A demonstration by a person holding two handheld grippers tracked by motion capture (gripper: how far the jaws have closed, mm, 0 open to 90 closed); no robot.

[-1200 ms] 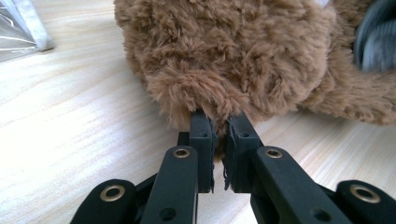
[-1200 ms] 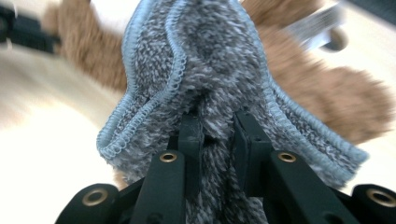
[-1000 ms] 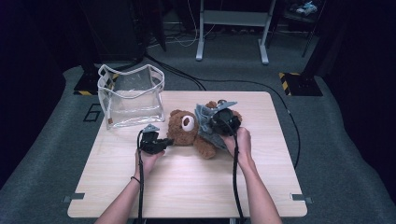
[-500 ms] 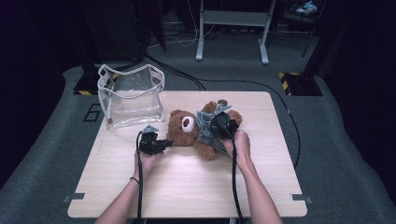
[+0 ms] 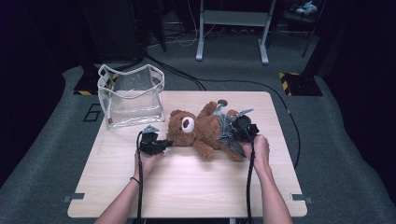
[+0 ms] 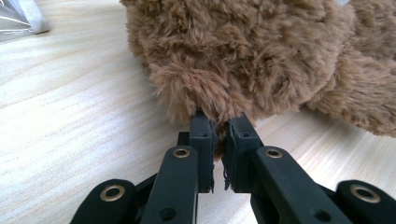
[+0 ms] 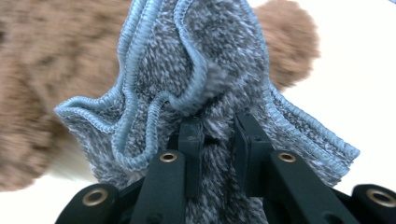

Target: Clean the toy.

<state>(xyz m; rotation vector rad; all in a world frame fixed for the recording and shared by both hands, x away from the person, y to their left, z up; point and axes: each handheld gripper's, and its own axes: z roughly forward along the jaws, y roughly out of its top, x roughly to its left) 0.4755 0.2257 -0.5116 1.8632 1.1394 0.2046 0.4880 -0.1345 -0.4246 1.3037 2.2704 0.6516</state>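
Observation:
A brown teddy bear (image 5: 201,131) lies on its back across the middle of the wooden table (image 5: 187,182), head to the left. My left gripper (image 5: 164,144) is at the bear's head and is shut on a tuft of its fur (image 6: 201,98). My right gripper (image 5: 239,131) is over the bear's legs, shut on a bunched grey knit cloth with light blue edging (image 7: 187,79), which lies on the bear's lower body (image 5: 227,130).
A clear plastic bag with white trim (image 5: 131,95) stands open at the table's back left. Black cables run from both grippers toward the near edge. Dark floor and a metal stand's feet (image 5: 232,39) lie beyond the table.
My right gripper has moved right and down along the bear's legs, dragging the grey cloth with it. The left gripper has stayed at the bear's head.

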